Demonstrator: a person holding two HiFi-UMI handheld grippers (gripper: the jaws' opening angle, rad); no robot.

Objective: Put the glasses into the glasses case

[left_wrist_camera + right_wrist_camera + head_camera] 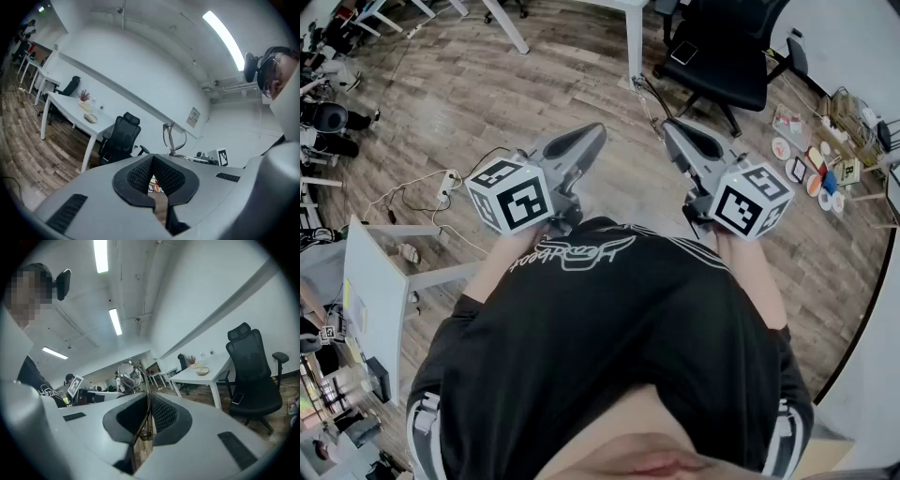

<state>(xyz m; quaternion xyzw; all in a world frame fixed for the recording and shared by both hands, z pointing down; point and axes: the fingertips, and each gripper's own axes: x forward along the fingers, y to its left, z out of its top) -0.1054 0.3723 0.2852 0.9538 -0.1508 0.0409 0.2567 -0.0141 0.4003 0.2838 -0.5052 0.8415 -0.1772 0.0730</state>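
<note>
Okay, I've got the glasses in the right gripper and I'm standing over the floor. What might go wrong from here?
1. The right gripper pinches the glasses by one thin metal part, above the wooden floor. A slip would likely drop them, and a harder squeeze may bend the frame.
2. No glasses case shows in any view, so you would be searching while carrying them.
3. The left gripper is shut and cannot steady them yet.

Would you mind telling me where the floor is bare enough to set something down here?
Bare boards lie ahead of the left tool, up to the white table legs, and between the two tools. Crowded: the black chair beyond the right tool and its glasses, the clutter along the right wall, the power strip by the white desk.
</note>
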